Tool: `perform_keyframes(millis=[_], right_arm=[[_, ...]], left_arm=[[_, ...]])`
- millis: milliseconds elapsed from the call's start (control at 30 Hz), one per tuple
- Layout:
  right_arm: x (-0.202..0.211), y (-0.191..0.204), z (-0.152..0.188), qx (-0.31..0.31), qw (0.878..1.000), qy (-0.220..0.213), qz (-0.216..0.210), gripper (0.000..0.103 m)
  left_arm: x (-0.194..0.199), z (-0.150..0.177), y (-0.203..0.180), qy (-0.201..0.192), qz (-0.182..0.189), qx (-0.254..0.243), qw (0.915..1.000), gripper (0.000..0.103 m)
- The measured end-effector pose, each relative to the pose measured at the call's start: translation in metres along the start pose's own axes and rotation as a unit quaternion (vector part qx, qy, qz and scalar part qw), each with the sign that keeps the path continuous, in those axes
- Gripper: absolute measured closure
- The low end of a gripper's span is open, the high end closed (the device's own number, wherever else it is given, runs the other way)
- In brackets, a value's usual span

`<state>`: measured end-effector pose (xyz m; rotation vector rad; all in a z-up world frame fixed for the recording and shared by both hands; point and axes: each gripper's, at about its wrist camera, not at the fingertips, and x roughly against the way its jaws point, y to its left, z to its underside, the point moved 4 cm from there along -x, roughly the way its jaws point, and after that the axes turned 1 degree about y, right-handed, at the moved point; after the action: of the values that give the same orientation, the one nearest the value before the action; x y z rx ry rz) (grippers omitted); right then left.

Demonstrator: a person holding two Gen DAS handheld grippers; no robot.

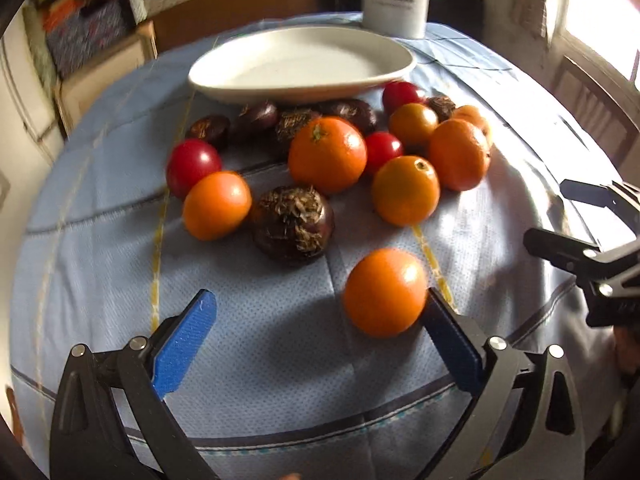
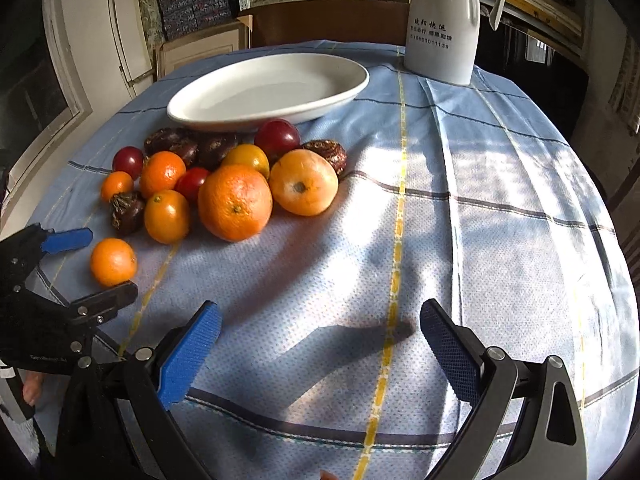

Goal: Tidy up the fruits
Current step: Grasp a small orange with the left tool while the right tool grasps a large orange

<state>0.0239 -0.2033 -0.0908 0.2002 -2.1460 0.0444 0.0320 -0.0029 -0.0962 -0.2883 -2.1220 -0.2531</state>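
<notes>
A pile of fruit lies on the blue checked cloth in front of a white oval plate [image 1: 304,66], which is bare: oranges, red tomatoes [image 1: 193,166] and dark water chestnuts [image 1: 293,225]. One small orange [image 1: 385,292] lies apart, nearest me. My left gripper [image 1: 320,308] is open; the small orange sits just inside its right finger, touching or nearly so. In the right wrist view the same orange [image 2: 113,261] lies between the left gripper's fingers [image 2: 68,240]. My right gripper [image 2: 320,320] is open and empty over bare cloth, right of the pile [image 2: 235,202].
A white thermos jug [image 2: 442,28] stands at the back right of the table, behind the plate [image 2: 268,88]. The right gripper's black fingers [image 1: 560,246] show at the right edge of the left wrist view. Shelves and boxes stand beyond the table.
</notes>
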Motion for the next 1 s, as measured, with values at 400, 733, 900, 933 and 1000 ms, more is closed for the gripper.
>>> perform_keyframes(millis=[400,733,900,933,1000], right_arm=[[-0.004,-0.002,0.001,0.032,0.999,0.009,-0.01,0.003],[0.013,-0.032,-0.001,-0.065,0.99,-0.047,-0.114,0.003],[0.017,-0.03,-0.002,-0.059,0.99,-0.063,-0.113,0.003],[0.018,-0.028,-0.002,-0.057,0.99,-0.064,-0.113,0.003],[0.019,-0.026,-0.002,-0.05,0.99,-0.068,-0.109,0.005]], left_arm=[[0.011,0.002,0.009,-0.009,0.024,0.005,0.9997,0.004],[0.021,-0.005,-0.024,-0.036,0.094,-0.016,0.9948,0.053],[0.018,-0.006,-0.021,-0.028,0.111,-0.005,0.9934,0.057],[0.016,-0.008,-0.021,-0.027,0.108,-0.003,0.9938,0.057],[0.011,-0.015,-0.023,-0.023,0.103,-0.002,0.9944,0.057]])
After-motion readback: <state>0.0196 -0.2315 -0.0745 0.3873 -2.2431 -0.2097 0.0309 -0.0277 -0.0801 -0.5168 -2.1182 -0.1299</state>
